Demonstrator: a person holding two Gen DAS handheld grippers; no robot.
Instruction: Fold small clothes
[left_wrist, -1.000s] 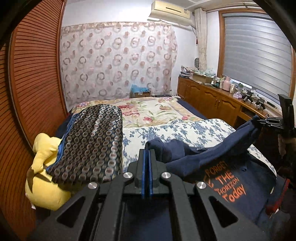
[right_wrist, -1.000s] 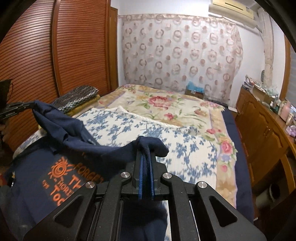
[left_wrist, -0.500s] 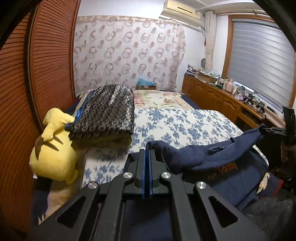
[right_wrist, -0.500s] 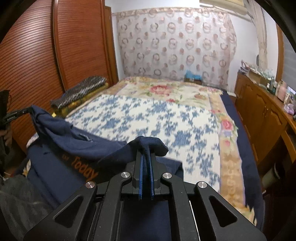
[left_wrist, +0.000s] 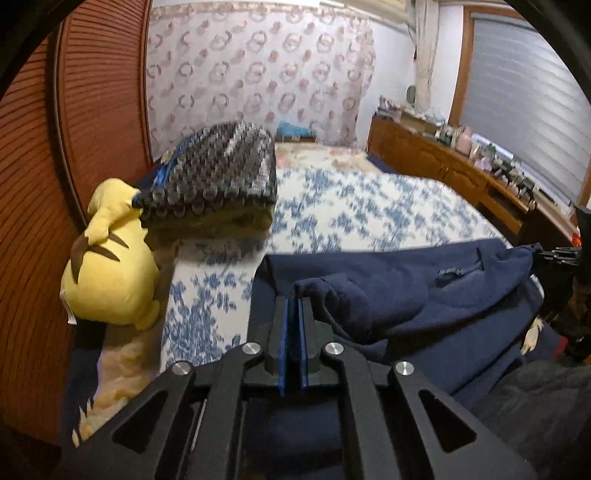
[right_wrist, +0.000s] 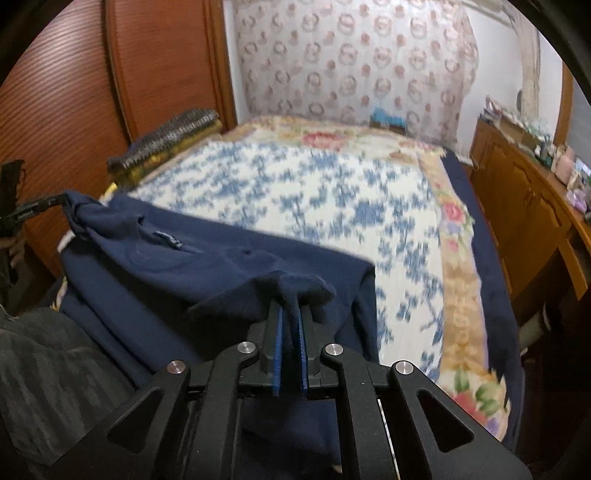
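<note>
A navy blue shirt (left_wrist: 406, 291) lies across the near end of the bed, doubled over, plain side up. My left gripper (left_wrist: 294, 295) is shut on its left corner, low over the bed. My right gripper (right_wrist: 290, 308) is shut on the other corner of the shirt (right_wrist: 207, 266). Each gripper shows in the other's view: the right one at the far right (left_wrist: 554, 254), the left one at the far left (right_wrist: 40, 206), each with cloth bunched in its jaws.
A blue-flowered white bedspread (left_wrist: 362, 206) covers the bed. A folded dark patterned blanket (left_wrist: 218, 177) and a yellow plush toy (left_wrist: 110, 273) lie at the left edge by the wooden slatted doors (left_wrist: 92, 110). A wooden sideboard (right_wrist: 532, 206) runs along the right.
Both grippers have come down and forward with the shirt. The upper part has been laid over the lower part, hiding the orange print. The cloth now rests on the bed.
</note>
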